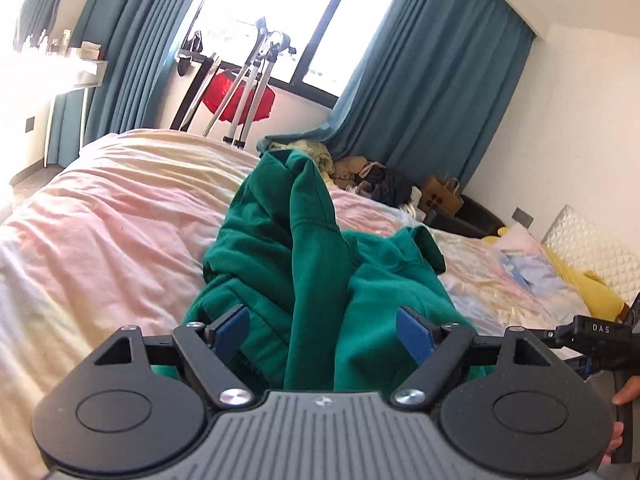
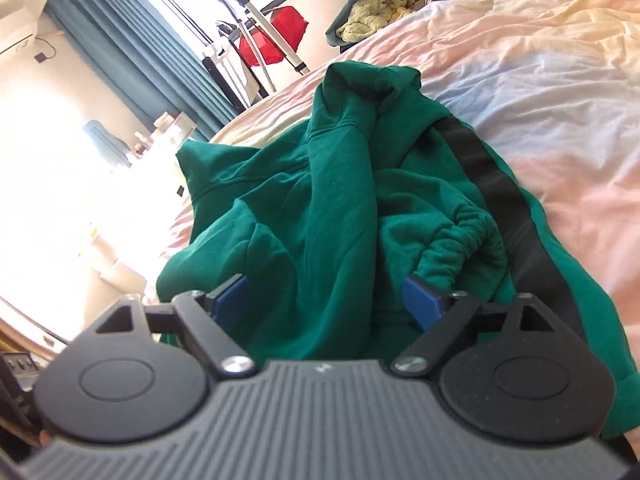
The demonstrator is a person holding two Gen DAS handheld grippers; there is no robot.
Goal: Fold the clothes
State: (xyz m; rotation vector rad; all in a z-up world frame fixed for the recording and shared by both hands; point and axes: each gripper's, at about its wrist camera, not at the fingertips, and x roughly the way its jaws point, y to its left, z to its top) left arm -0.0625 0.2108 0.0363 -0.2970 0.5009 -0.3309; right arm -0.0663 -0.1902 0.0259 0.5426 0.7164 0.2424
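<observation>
A dark green garment point(image 1: 304, 264) lies crumpled in a heap on the pink and cream bed point(image 1: 112, 216). It also shows in the right wrist view point(image 2: 328, 200), with a black stripe point(image 2: 500, 184) down one side and a gathered elastic band point(image 2: 460, 236). My left gripper point(image 1: 324, 328) is open, its blue pads point(image 1: 232, 328) apart on either side of a raised fold of the green cloth. My right gripper point(image 2: 328, 300) is open too, its blue pads point(image 2: 420, 300) wide apart over the near edge of the heap. Part of the right gripper point(image 1: 592, 332) shows in the left wrist view.
A pile of other clothes point(image 1: 360, 172) lies at the far edge of the bed by the teal curtains point(image 1: 432, 80). A garment steamer stand point(image 1: 256, 80) with a red item stands near the window. Pillows point(image 1: 584, 248) lie at the right. A white dresser point(image 1: 48, 72) stands at the left.
</observation>
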